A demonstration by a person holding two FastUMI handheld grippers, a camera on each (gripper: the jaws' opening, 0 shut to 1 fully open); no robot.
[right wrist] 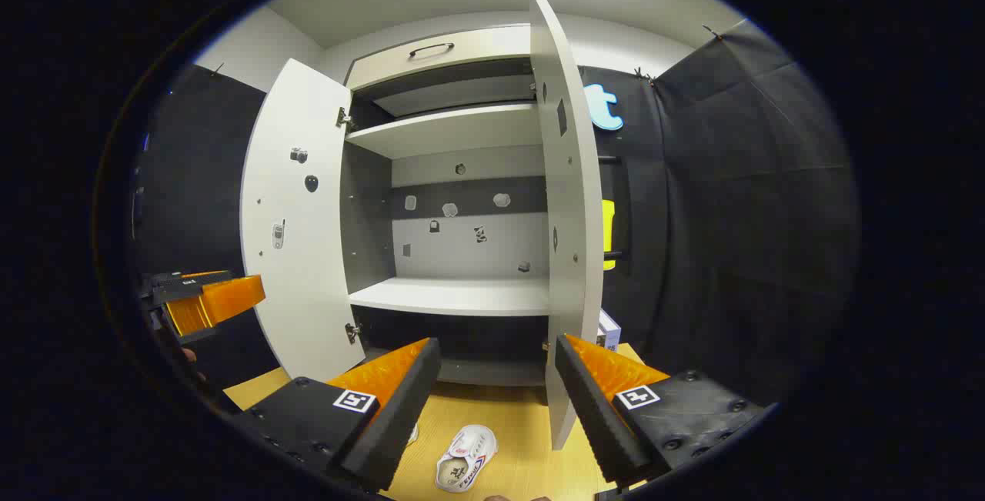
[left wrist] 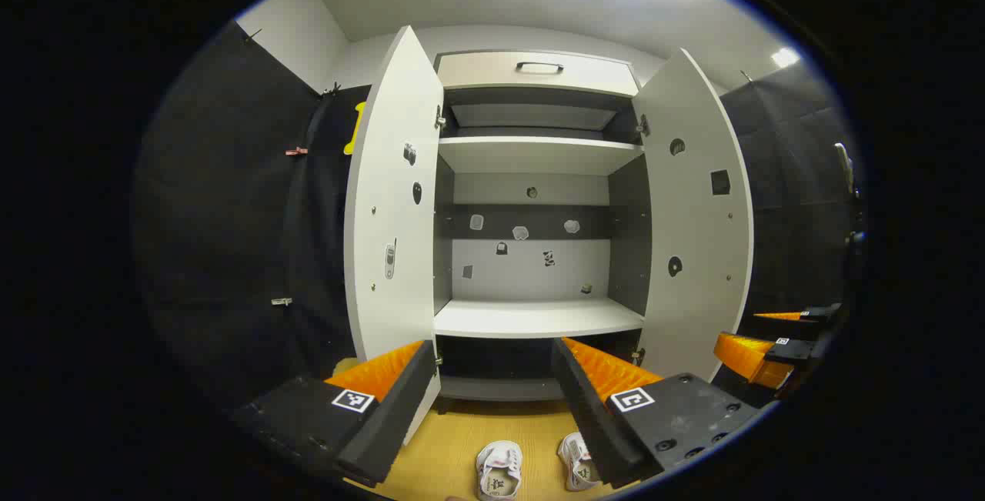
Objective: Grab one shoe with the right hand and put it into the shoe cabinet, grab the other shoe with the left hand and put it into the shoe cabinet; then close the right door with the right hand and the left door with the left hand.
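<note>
Shoes come first: two white sneakers lie on the wooden floor [left wrist: 454, 439] just in front of the shoe cabinet [left wrist: 536, 318], one [left wrist: 499, 470] between the left gripper's fingers as seen in the left gripper view, the other [left wrist: 577, 461] just beside it and partly hidden behind the right-hand finger. In the right gripper view one sneaker [right wrist: 465, 459] lies on its side below the gap between the fingers; a sliver of white by the left finger is probably the second, though too little shows to be sure. Neither is picked up yet, so the task looks to be at its very start. The left gripper [left wrist: 492, 397] has its jaws spread wide with nothing between them, and the right gripper [right wrist: 496, 401] is likewise wide and empty (sensible, since each must drop over a shoe). Both are held level, side by side, aimed at the cabinet from above the shoes. Farther off, the left door [left wrist: 392, 224] and right door [left wrist: 696, 216] stand swung fully out, presumably left so to give free passage to the bare white shelf [left wrist: 536, 318].
</note>
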